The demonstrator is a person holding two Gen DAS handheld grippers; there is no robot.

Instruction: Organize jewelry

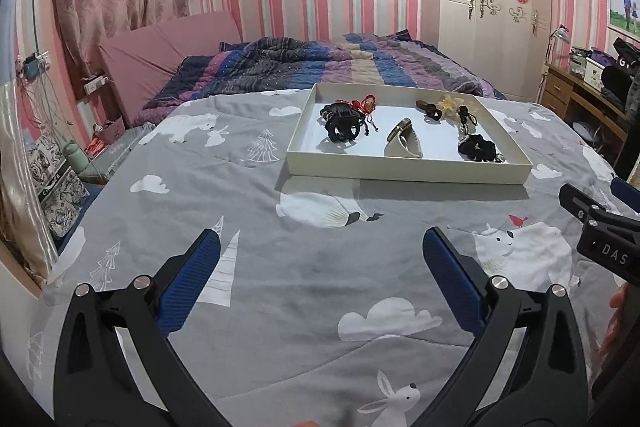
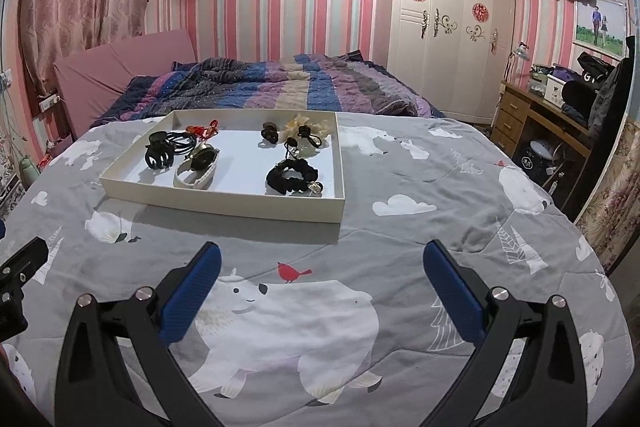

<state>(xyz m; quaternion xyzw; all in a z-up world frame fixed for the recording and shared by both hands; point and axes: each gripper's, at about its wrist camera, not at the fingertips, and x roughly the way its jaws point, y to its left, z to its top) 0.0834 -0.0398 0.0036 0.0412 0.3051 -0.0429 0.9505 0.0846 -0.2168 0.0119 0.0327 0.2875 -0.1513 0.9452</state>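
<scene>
A shallow white tray [image 1: 400, 171] lies on the grey animal-print bedspread and also shows in the right wrist view [image 2: 224, 201]. In it lie a black claw clip [image 1: 342, 131] [image 2: 159, 154], a red ornament [image 1: 366, 105] [image 2: 204, 131], a beige clip [image 1: 404, 143] [image 2: 198, 169], a black scrunchie [image 1: 478, 147] [image 2: 290, 177], dark hair ties [image 1: 466, 115] [image 2: 308, 135], a brown piece [image 1: 428, 109] [image 2: 270, 133] and a cream flower [image 1: 448, 103] [image 2: 300, 123]. My left gripper [image 1: 320, 243] is open and empty, short of the tray. My right gripper [image 2: 322, 255] is open and empty, near the tray's right front corner.
A striped purple-blue quilt [image 1: 320, 63] lies beyond the tray, with a pink headboard cushion [image 1: 160, 51] at the left. A white wardrobe [image 2: 440, 27] and a cluttered wooden desk [image 2: 540, 107] stand at the right. The right gripper's body [image 1: 604, 235] shows at the left view's right edge.
</scene>
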